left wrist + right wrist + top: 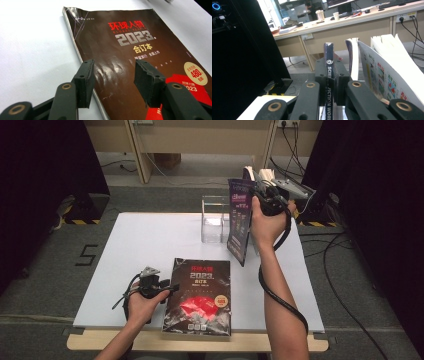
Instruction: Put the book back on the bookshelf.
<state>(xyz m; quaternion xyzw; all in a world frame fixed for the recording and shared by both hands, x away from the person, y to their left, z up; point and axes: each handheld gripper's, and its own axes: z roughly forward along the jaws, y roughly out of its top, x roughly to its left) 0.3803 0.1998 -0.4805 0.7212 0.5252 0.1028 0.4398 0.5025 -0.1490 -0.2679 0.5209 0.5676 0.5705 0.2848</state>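
A dark magazine (pixel 200 300) with a red and black cover and "2023" on it lies flat at the table's front edge. My left gripper (pixel 170 287) rests on the table at its left edge. In the left gripper view, the open left gripper (pixel 113 65) hovers over the cover (pixel 130 37) near its spine without gripping it. My right gripper (pixel 261 190) is raised at the back right, shut on a purple-blue magazine (pixel 239 220) that hangs upright. In the right gripper view, the right gripper (pixel 329 67) clamps the spine (pixel 328 52), and loose pages (pixel 387 65) fan out to the right.
A clear plastic stand (pixel 214 220) stands at the back middle of the white table (pixel 150 245), just left of the hanging magazine. A black cable trails from each gripper. Desks, power sockets and dark curtains lie beyond the table.
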